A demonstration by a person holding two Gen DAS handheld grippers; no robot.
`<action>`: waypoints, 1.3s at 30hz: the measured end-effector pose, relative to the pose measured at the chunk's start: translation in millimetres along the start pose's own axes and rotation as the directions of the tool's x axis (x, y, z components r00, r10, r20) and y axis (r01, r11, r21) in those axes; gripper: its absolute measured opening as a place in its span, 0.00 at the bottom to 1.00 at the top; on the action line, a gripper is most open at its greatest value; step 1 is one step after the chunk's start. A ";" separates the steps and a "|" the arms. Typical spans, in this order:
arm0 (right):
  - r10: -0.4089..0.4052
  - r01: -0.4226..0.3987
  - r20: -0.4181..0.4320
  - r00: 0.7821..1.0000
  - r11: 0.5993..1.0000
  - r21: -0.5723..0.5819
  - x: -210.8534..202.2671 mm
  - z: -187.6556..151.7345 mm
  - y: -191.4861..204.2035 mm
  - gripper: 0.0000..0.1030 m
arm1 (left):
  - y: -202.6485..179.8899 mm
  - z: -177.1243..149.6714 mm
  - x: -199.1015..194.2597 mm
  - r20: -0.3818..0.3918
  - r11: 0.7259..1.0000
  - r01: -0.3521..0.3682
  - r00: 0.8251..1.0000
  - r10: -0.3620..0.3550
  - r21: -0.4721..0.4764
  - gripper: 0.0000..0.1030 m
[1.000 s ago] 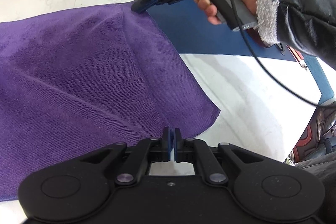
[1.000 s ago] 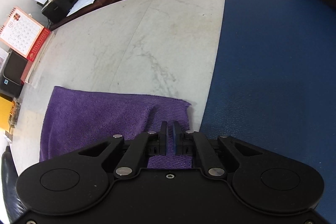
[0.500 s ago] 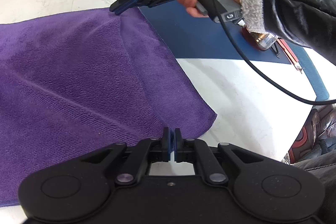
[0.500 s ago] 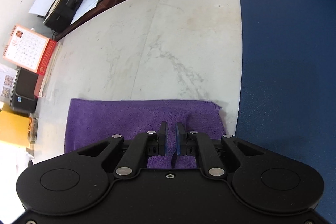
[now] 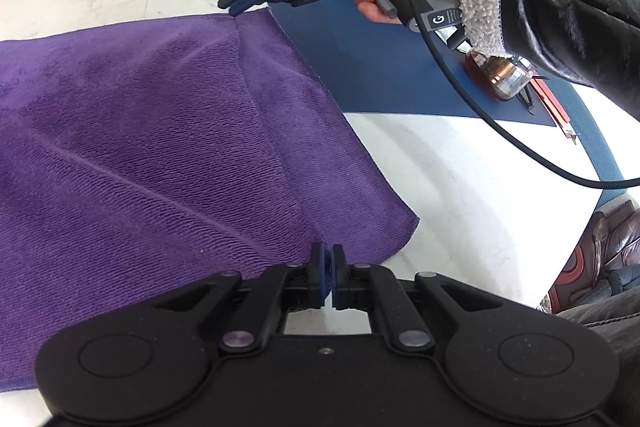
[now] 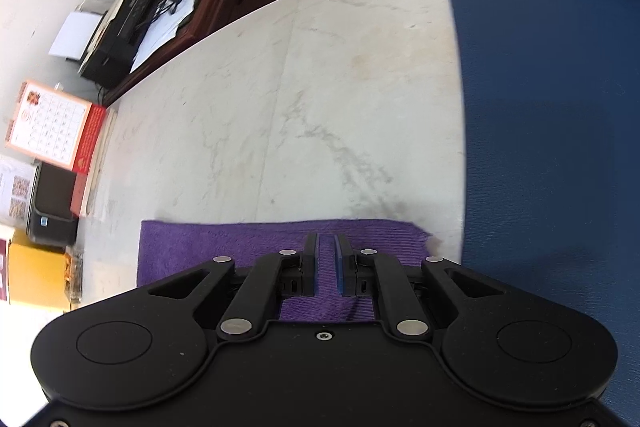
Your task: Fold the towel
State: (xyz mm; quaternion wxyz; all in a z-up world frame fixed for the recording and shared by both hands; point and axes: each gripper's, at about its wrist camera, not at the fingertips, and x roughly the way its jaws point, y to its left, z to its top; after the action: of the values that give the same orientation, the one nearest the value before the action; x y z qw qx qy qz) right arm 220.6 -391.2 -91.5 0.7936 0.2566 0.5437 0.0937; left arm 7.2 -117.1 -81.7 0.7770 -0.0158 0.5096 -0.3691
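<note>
towel [image 5: 160, 147] corner pinched in left hand-held gripper [image 5: 327, 267], right hand-held gripper [image 6: 326, 259] released above far edge

Towel [image 5: 160, 131] purple, ribbed weave; mat [image 6: 552, 99] dark blue; table [image 6: 320, 99] white w/ grey marble veins; calendar [image 6: 52, 125] red/orange.

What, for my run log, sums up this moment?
left gripper: shut on purple terry towel, near corner | right gripper: narrowly open at far corner | towel: spread on white marble table
</note>
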 end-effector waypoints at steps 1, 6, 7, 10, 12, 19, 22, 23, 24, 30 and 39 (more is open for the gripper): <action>-0.001 0.001 0.004 1.000 1.000 0.007 -0.8 0.1 -2.0 0.12 | 0.1 -0.5 0.2 -0.001 1.000 0.000 1.000 0.000 0.001 0.03; 0.001 -0.001 0.009 1.000 0.999 0.047 1.9 1.1 -10.5 0.12 | 0.3 -0.6 1.0 -0.004 1.000 -0.001 1.000 0.001 0.001 0.03; 0.002 -0.003 0.008 1.000 0.999 0.053 3.1 1.1 -11.6 0.13 | 0.4 -0.5 0.9 -0.004 1.000 -0.001 1.000 0.001 0.001 0.03; 0.006 -0.006 0.006 1.000 0.997 0.072 6.9 1.3 -15.1 0.14 | 0.4 0.3 1.8 -0.008 1.000 -0.003 1.000 0.003 0.000 0.03; 0.008 -0.009 0.004 1.000 0.996 0.085 9.4 1.4 -17.4 0.15 | 0.2 0.9 2.3 -0.009 1.000 -0.004 1.000 0.004 -0.001 0.03; 0.023 -0.022 -0.021 1.000 0.998 0.057 17.3 -0.8 -9.6 0.17 | 0.3 2.8 3.7 -0.008 1.000 -0.005 1.000 0.005 -0.003 0.03; 0.022 -0.021 -0.021 1.000 0.999 0.026 19.6 -1.6 -5.2 0.17 | -0.2 2.9 4.1 -0.008 1.000 -0.006 1.000 0.006 0.000 0.03; 0.020 -0.019 -0.019 1.000 1.000 0.011 20.1 -1.8 -3.5 0.17 | -0.6 2.7 4.7 -0.008 1.000 -0.006 1.000 0.006 0.001 0.03; 0.018 -0.018 -0.017 1.000 1.000 -0.003 20.6 -2.0 -1.8 0.17 | -1.0 2.8 5.1 -0.008 1.000 -0.006 1.000 0.006 0.001 0.03; 0.006 -0.006 -0.004 1.000 0.996 -0.089 23.6 -3.3 8.3 0.04 | -0.9 2.1 5.5 -0.002 1.000 -0.012 1.000 0.012 -0.002 0.03; 0.027 -0.023 0.020 0.999 0.983 -0.184 5.9 -3.7 19.8 0.02 | -5.9 -2.6 4.2 0.003 0.999 -0.034 0.999 0.034 0.025 0.03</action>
State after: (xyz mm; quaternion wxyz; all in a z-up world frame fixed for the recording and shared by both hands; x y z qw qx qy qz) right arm 222.1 -370.7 -87.2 0.8186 0.1903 0.5207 0.1505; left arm 2.8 -123.0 -83.8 0.7839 0.0022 0.5043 -0.3623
